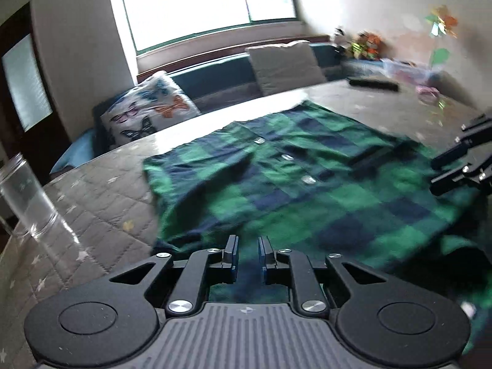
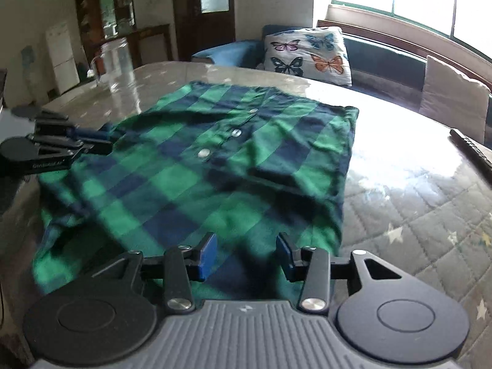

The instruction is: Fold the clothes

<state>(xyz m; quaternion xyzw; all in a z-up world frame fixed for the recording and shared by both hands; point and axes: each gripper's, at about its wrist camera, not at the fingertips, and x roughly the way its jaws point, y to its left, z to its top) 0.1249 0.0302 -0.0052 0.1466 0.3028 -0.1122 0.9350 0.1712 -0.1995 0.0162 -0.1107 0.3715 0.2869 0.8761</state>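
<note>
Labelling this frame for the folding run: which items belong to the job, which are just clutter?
Job:
- plaid shirt, spread button-side up on the quilted table
- left tongs, narrow gap over the near hem
- right tongs, open over the near hem

Lying about:
- glass jar
- black remote
- butterfly cushion
- beige cushion

Backlit by blown-out window (image 1: 209, 3) at upper centre — glare across glossy table (image 2: 399, 141), motion-blurred throughout, fisheye-bent and dark at corners.
</note>
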